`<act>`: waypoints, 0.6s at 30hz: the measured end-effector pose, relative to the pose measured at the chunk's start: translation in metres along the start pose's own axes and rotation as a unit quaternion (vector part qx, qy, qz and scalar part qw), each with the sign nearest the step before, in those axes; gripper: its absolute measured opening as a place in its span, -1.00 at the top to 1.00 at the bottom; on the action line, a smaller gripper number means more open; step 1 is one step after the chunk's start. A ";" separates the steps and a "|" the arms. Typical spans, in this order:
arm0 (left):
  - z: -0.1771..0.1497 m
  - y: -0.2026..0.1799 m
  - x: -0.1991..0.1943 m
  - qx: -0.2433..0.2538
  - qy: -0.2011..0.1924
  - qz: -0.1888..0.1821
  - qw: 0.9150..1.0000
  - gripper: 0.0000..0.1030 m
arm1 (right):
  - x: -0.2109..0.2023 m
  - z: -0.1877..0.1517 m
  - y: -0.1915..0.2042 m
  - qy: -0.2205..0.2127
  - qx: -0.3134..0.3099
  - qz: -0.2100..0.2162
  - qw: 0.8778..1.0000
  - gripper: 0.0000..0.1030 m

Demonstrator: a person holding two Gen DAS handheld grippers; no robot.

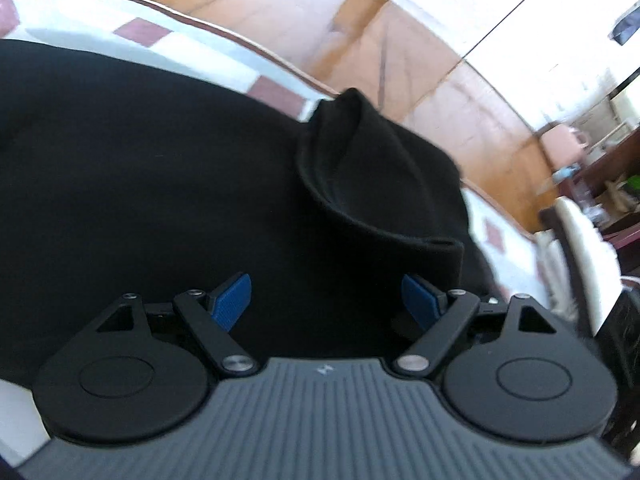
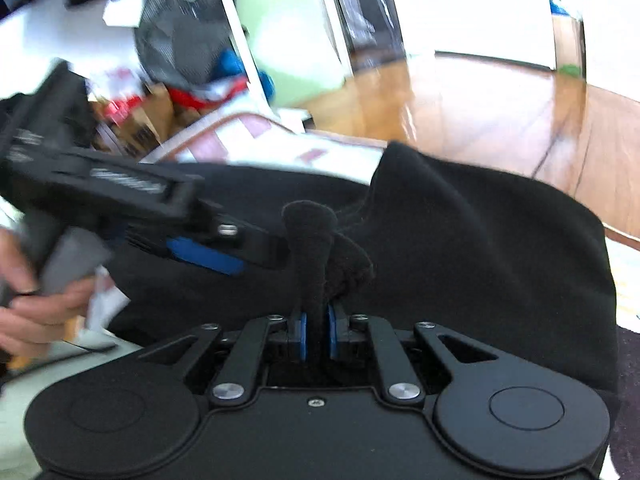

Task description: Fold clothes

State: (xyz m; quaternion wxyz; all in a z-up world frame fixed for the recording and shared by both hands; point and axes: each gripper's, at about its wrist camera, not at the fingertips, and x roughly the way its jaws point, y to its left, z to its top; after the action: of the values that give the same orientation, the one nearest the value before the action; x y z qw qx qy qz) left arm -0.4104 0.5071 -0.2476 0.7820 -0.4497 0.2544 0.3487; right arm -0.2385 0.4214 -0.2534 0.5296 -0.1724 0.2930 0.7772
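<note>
A black garment (image 1: 160, 184) lies on a white quilt with pink squares (image 1: 140, 32). One raised fold with a hemmed edge (image 1: 360, 168) stands up ahead of my left gripper (image 1: 328, 300), which is open with its blue pads wide apart just above the cloth, holding nothing. In the right wrist view my right gripper (image 2: 316, 336) is shut on a bunched piece of the black garment (image 2: 312, 240) and lifts it. The left gripper (image 2: 208, 256) shows there from the side, at the left, held in a hand (image 2: 36, 304).
Wooden floor (image 1: 400, 40) lies beyond the bed edge. A cluttered pile of bags and boxes (image 2: 172, 80) stands at the back left in the right wrist view. A chair and shelves (image 1: 580, 184) are at the right.
</note>
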 end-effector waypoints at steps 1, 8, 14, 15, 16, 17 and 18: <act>0.000 -0.003 0.000 0.000 0.000 -0.006 1.000 -0.60 | 0.003 -0.001 0.001 0.003 -0.005 -0.003 1.000 0.75; 0.003 -0.014 0.031 0.000 0.044 0.005 0.999 -0.61 | 0.005 -0.007 0.019 0.068 -0.056 0.001 0.996 0.52; -0.002 -0.015 0.048 0.009 0.083 0.060 0.995 -0.61 | -0.068 -0.002 -0.008 0.097 -0.060 -0.035 0.993 0.19; -0.002 -0.013 0.050 0.003 0.087 0.063 0.994 -0.61 | -0.080 -0.006 -0.015 0.104 -0.067 -0.062 0.990 0.08; -0.002 -0.011 0.052 -0.004 0.091 0.067 0.994 -0.61 | -0.091 -0.011 -0.024 0.112 -0.069 -0.089 0.987 -0.06; -0.002 -0.010 0.053 -0.009 0.092 0.068 0.993 -0.62 | -0.099 -0.017 -0.035 0.122 -0.063 -0.113 0.984 -0.08; -0.002 -0.008 0.054 -0.015 0.093 0.069 0.993 -0.66 | -0.106 -0.024 -0.047 0.130 -0.053 -0.134 0.981 -0.08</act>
State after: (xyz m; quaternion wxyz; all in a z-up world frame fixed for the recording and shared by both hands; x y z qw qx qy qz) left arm -0.3699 0.5199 -0.2827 0.7225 -0.4729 0.3513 0.3620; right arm -0.1561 0.3421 -0.2236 0.5766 -0.3375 0.2922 0.6843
